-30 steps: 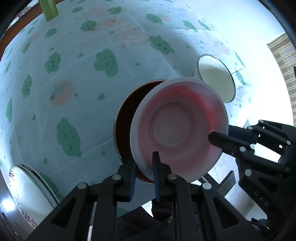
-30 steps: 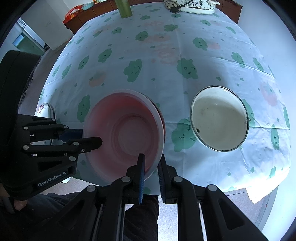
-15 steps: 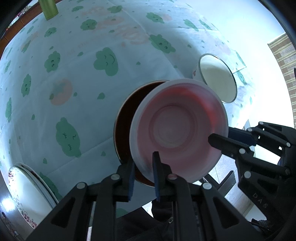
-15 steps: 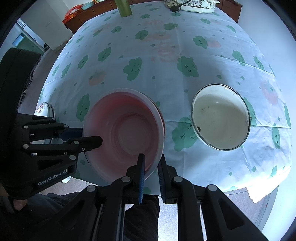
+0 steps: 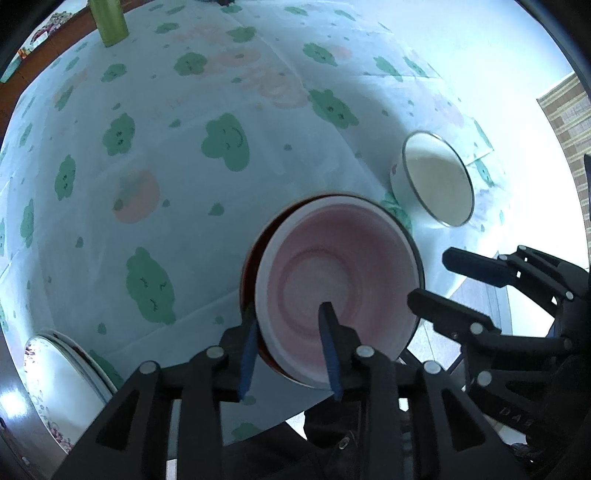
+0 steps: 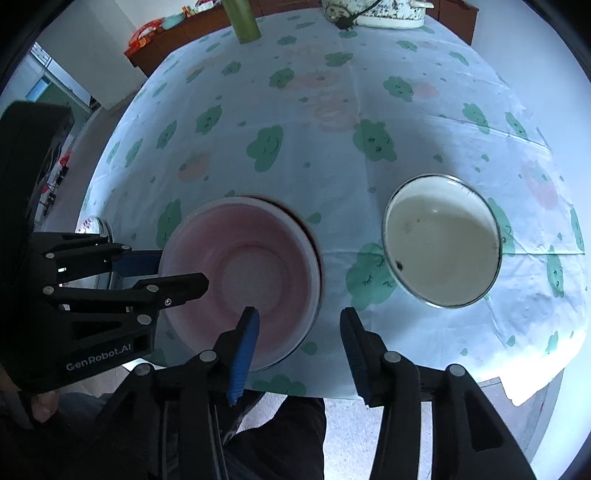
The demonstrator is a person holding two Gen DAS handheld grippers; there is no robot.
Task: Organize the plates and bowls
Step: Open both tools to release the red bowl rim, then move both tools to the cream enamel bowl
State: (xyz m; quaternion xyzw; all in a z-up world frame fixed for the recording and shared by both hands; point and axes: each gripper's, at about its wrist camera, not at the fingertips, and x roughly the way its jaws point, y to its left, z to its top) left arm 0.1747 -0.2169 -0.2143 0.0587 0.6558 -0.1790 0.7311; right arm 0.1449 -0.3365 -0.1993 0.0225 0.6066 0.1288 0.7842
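A pink bowl (image 5: pixel 340 288) (image 6: pixel 243 273) sits nested in a dark brown bowl (image 5: pixel 246 273) near the table's front edge; only a sliver of the dark rim shows. My left gripper (image 5: pixel 290 334) (image 6: pixel 173 273) straddles the pink bowl's left rim, its jaws opening and the pads off the rim. At the near rim my right gripper (image 6: pixel 299 328) (image 5: pixel 441 278) is opening too, with the rim loose between its fingers. A white enamel bowl (image 6: pixel 443 251) (image 5: pixel 436 181) stands to the right. White patterned plates (image 5: pixel 55 369) (image 6: pixel 94 225) lie stacked at the left edge.
The table wears a pale cloth (image 6: pixel 314 122) with green cloud prints. A green bottle (image 6: pixel 243 18) (image 5: pixel 109 18) and a white pot (image 6: pixel 388 11) stand at the far side. A person's dark-trousered legs (image 6: pixel 280 424) are below the front edge.
Both grippers were shut on the pink bowl's rim; now both pairs of jaws have spread apart. The pink bowl has dropped into the dark bowl.
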